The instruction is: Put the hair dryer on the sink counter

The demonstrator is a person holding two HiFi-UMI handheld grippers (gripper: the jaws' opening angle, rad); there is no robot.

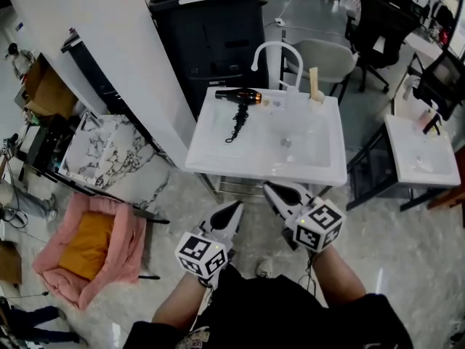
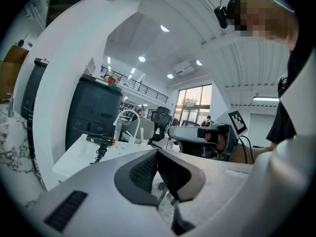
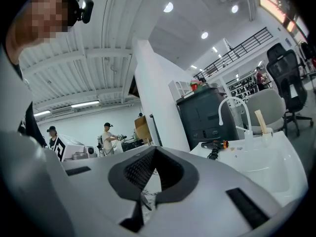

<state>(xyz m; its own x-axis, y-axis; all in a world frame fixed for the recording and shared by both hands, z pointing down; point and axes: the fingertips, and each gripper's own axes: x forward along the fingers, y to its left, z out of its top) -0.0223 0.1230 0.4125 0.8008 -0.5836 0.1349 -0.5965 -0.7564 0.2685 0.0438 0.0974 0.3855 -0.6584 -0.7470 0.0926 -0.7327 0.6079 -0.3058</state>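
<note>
The black hair dryer (image 1: 238,95) with an orange nozzle ring lies on the back left of the white sink counter (image 1: 218,155), its coiled cord (image 1: 237,124) trailing toward the basin. It also shows small in the left gripper view as the hair dryer (image 2: 100,140) and in the right gripper view as the hair dryer (image 3: 217,144). My left gripper (image 1: 234,209) and right gripper (image 1: 275,190) hang side by side just in front of the counter's front edge, well short of the dryer. Both are shut with nothing between the jaws.
A white faucet (image 1: 272,49) and a wooden stick in a cup (image 1: 314,86) stand at the sink's back. Behind it are a black cabinet (image 1: 211,27) and a grey chair (image 1: 327,57). A pink cushion (image 1: 91,246) lies left; a second white sink (image 1: 421,155) stands right.
</note>
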